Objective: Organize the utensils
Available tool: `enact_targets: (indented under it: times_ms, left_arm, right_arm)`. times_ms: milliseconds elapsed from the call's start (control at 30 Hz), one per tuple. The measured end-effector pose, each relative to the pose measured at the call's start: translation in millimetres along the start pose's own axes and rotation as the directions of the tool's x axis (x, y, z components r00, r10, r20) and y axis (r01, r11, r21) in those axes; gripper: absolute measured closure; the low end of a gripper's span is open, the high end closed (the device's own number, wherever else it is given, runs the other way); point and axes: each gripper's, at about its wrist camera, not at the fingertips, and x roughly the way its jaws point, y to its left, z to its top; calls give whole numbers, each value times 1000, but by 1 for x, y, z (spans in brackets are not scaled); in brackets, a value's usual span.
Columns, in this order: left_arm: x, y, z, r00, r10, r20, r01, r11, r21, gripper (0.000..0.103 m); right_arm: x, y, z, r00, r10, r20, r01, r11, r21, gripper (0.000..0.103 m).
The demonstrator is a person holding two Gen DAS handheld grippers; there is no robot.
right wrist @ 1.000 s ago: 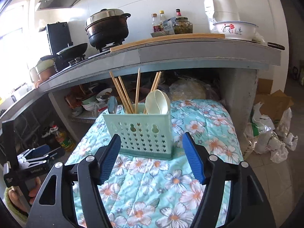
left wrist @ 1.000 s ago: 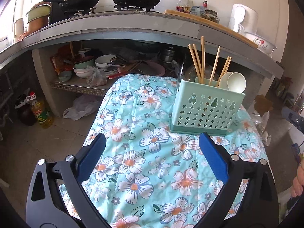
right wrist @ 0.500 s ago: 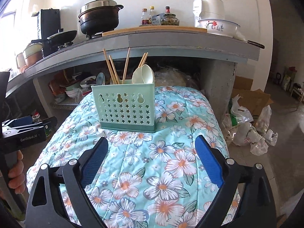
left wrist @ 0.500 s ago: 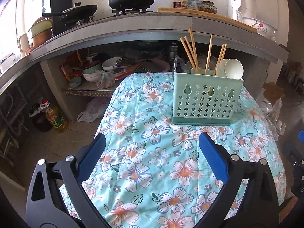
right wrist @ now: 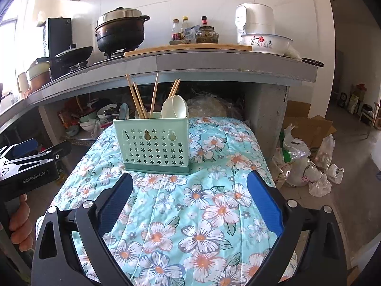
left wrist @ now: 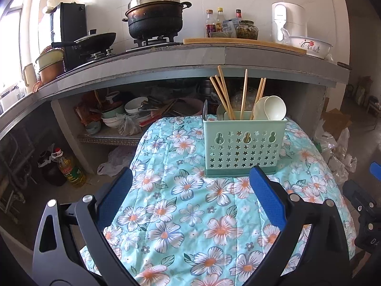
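Utensils: chopsticks point(left wrist: 223, 96) and spoons point(left wrist: 271, 107) stand upright in the caddy point(left wrist: 244, 146). Right gripper point(right wrist: 189, 201), jaws just widened and spread empty; left gripper point(left wrist: 190, 194) likewise spread. The caddy stands ahead of both, slightly right of the left gripper, left of the right. Only the right view shows the hand point(right wrist: 20, 224) beneath the left gripper.
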Motion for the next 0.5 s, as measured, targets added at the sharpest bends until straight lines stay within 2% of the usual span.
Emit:
enact_targets:
  times_ms: [500]
  left_arm:
    - [-6,6,2,1000,2,21,-2,1000,-18,8]
  right_arm:
    - [-5,6,6,1000,1,1,-1,1000,-9,9]
